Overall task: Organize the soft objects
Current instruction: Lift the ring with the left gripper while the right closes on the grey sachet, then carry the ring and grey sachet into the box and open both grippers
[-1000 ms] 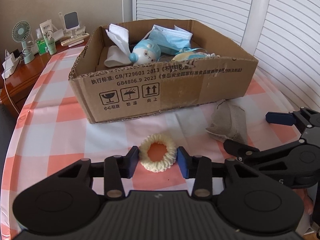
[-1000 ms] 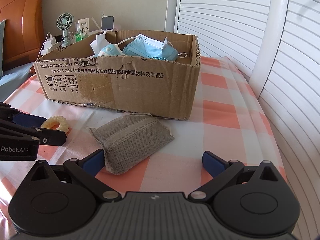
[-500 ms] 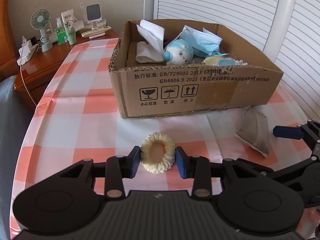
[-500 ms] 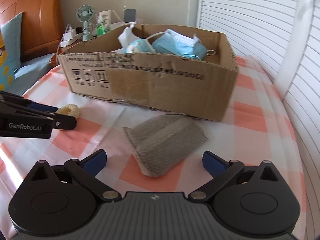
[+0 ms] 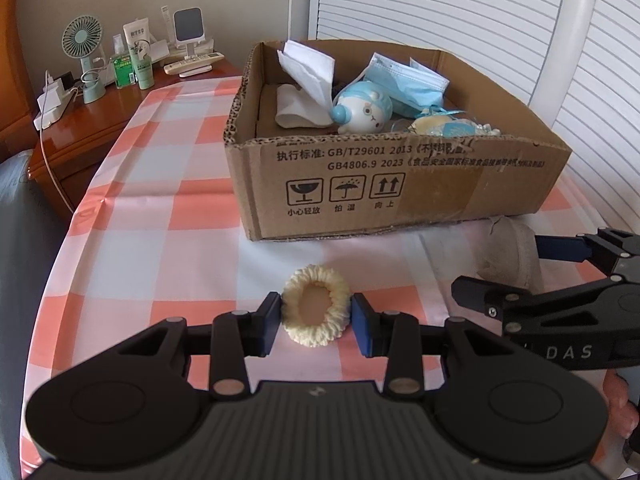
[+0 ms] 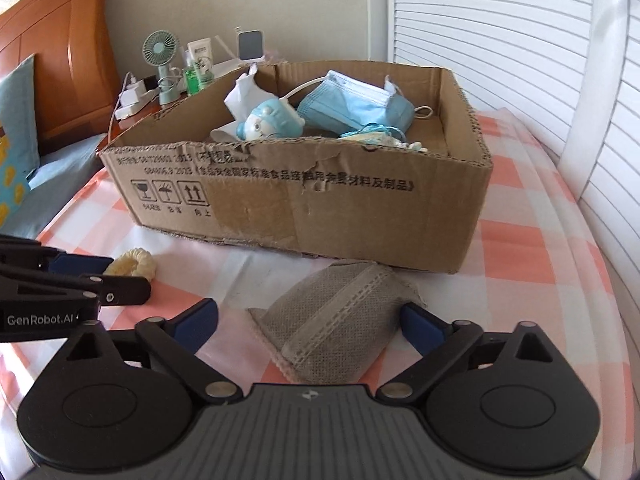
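Observation:
A cream scrunchie (image 5: 315,309) lies on the checked tablecloth, and my left gripper (image 5: 315,320) is shut on it, pads touching both sides. It also shows in the right wrist view (image 6: 134,263). A grey fabric pouch (image 6: 332,320) lies in front of the cardboard box (image 6: 304,212). My right gripper (image 6: 308,320) is open around it; the right pad touches its edge, the left pad stands apart. The pouch is partly hidden in the left wrist view (image 5: 508,248). The box (image 5: 400,176) holds blue masks, tissue and a plush toy.
A wooden nightstand (image 5: 80,120) at the far left carries a small fan (image 5: 82,40), bottles and chargers. A white louvred screen (image 5: 480,20) stands behind the box. A bed headboard (image 6: 52,64) and pillow are at the left of the right wrist view.
My left gripper has closed tighter on the scrunchie, squeezing it narrower. My right gripper has moved forward so the pouch lies between its fingers, which have narrowed.

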`<state>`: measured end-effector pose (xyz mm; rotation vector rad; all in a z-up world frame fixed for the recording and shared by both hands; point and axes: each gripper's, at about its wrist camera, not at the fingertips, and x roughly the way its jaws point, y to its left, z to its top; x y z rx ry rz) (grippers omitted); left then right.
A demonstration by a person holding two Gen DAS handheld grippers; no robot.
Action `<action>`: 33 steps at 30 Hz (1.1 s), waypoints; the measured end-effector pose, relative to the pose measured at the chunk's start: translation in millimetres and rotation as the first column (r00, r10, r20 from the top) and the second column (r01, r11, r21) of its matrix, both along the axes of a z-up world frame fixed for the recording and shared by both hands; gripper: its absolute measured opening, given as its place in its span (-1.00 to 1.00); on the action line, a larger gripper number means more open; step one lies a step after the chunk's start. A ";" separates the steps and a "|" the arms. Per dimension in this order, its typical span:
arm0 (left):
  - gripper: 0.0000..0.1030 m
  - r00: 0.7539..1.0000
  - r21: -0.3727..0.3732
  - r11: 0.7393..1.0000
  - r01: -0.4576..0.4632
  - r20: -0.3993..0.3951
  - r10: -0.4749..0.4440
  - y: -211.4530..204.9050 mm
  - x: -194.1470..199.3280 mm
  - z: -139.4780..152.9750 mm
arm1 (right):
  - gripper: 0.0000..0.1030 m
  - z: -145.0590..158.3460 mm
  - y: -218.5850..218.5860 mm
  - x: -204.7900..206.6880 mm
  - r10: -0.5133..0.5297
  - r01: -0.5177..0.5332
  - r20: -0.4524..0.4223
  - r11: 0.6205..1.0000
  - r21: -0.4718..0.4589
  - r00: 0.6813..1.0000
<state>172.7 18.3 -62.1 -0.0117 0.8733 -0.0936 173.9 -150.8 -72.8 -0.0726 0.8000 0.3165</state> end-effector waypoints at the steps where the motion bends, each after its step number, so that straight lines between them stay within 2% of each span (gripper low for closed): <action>1: -0.29 1.000 -0.001 1.000 0.000 0.000 0.000 0.0 0.0 -0.1 | 0.80 0.8 -0.8 -0.5 -0.010 0.010 0.001 1.000 0.000 1.000; 6: -0.29 1.000 0.005 1.000 0.003 0.002 -0.003 -1.3 0.0 0.0 | 0.52 2.7 -5.4 0.7 -0.055 0.055 0.004 0.998 -0.015 0.998; 7: -0.29 1.000 0.006 1.000 0.004 0.002 -0.004 -1.4 0.0 0.0 | 0.38 3.1 -5.5 0.0 -0.061 0.061 0.007 0.998 -0.028 0.998; 11: -0.29 1.000 0.011 1.000 0.010 -0.001 -0.010 -2.1 0.4 0.5 | 0.09 6.1 -8.0 -6.4 -0.053 0.053 0.017 0.998 -0.042 0.998; 17: -0.30 1.000 0.017 0.999 0.030 0.006 -0.030 -4.5 -1.7 4.7 | -0.19 15.9 -10.7 -20.0 -0.022 0.024 0.037 0.998 -0.063 0.999; 28: -0.30 0.996 0.031 0.996 0.086 0.037 -0.087 -6.3 -15.0 25.3 | -0.23 39.2 -17.7 -41.6 0.020 -0.015 0.075 0.998 -0.067 0.997; 33: -0.30 0.986 0.029 0.987 0.158 0.046 -0.159 -8.1 -20.9 41.2 | -0.23 54.9 -22.4 -52.1 0.050 -0.043 0.106 0.997 -0.067 0.993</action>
